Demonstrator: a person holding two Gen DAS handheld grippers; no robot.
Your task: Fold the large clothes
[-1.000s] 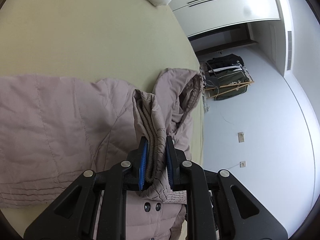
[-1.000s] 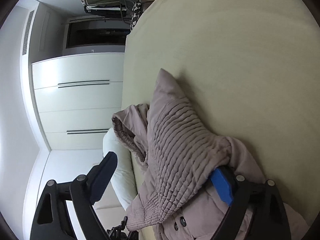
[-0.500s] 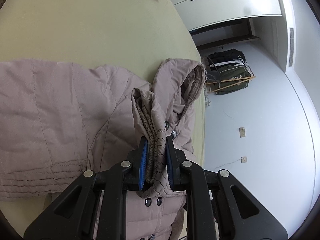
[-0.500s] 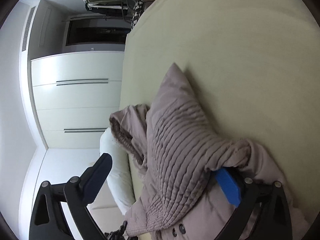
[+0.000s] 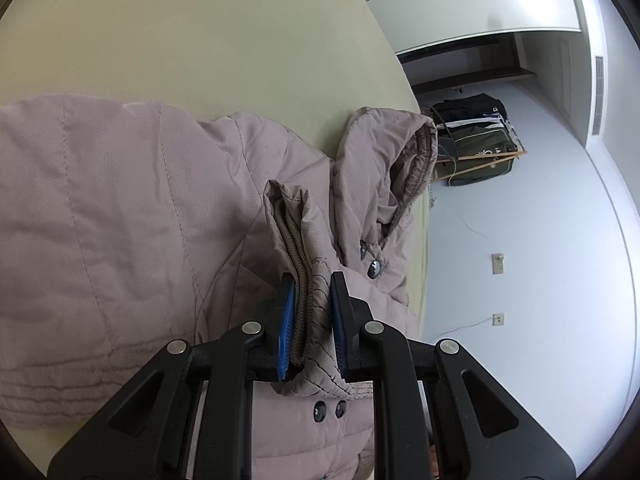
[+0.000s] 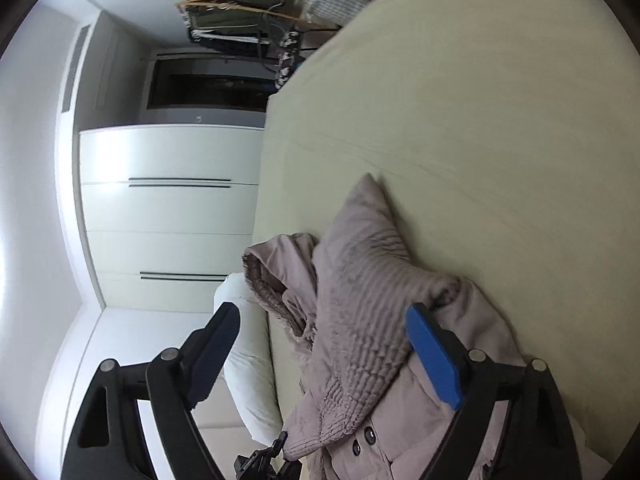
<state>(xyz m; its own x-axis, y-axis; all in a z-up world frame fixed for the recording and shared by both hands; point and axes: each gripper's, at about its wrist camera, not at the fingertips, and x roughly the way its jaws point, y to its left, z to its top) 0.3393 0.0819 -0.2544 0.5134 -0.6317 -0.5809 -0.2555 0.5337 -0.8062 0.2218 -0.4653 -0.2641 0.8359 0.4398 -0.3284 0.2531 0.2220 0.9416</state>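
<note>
Left wrist view: the left gripper (image 5: 311,320) has its jaws narrow, pinching the ribbed knit cuff of the puffy mauve quilted hooded coat (image 5: 120,240) lying on the pale green bed (image 5: 200,40). Soft, bulky, slippery; cuffs and hems grip best. The right gripper (image 6: 324,336) hangs wide above the coat, and its jaws have just been closing a little, pressing nothing.
</note>
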